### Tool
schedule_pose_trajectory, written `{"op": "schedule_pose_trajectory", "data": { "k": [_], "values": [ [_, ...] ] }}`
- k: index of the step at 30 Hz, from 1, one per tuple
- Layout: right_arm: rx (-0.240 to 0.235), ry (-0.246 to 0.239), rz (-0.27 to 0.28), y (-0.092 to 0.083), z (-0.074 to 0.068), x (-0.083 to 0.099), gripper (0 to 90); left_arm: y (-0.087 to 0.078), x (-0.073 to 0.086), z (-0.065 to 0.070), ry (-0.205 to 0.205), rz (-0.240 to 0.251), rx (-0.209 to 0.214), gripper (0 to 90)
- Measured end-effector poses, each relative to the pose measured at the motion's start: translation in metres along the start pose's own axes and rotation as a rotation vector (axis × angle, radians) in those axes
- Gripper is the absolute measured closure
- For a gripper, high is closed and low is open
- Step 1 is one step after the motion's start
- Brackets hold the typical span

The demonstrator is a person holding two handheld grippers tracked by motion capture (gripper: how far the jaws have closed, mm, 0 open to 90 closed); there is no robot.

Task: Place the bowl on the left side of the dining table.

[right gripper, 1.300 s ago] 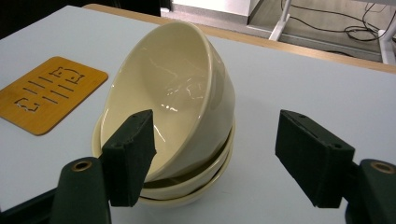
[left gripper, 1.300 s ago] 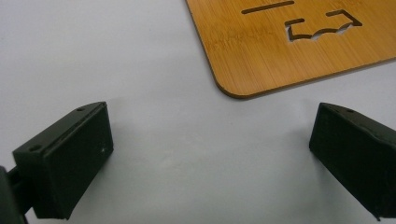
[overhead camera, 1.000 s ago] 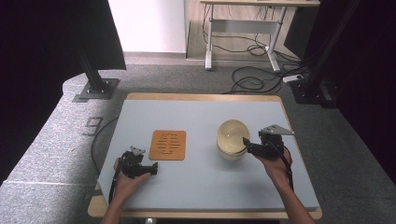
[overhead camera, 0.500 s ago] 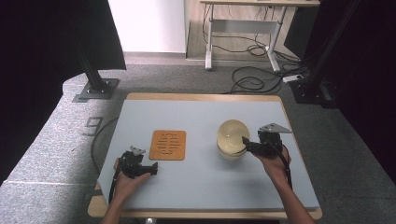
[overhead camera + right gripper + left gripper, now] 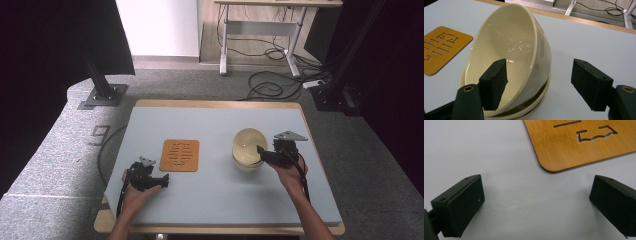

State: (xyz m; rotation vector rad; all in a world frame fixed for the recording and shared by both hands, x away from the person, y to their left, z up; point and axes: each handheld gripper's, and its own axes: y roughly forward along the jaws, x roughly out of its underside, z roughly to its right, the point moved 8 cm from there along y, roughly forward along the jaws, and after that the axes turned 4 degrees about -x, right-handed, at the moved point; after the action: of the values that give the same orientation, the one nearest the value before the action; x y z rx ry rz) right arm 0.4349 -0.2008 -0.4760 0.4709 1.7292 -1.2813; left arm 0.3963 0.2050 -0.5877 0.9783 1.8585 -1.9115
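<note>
While tilted atop a stacked lower bowl [image 5: 534, 105], top bowl [image 5: 509, 57] sits empty; right claw [image 5: 544, 85] wide open, straddling its rim; left claw [image 5: 534, 205] open, empty.

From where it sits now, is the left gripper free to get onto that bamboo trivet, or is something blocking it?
Probably yes. The left gripper is open and low over the table, with the bamboo trivet lying flat just ahead of its jaws and only bare surface between. The right gripper is busy across at the stacked bowls.
</note>
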Motion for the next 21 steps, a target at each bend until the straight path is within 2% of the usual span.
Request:
{"op": "schedule_pose_trajectory", "data": {
  "k": [21],
  "values": [
    [0.014,0.007,-0.021,0.012,0.003,0.000,28.7,0.000,0.000,0.000,0.001,-0.001,0.001,0.0]
  ]
}}
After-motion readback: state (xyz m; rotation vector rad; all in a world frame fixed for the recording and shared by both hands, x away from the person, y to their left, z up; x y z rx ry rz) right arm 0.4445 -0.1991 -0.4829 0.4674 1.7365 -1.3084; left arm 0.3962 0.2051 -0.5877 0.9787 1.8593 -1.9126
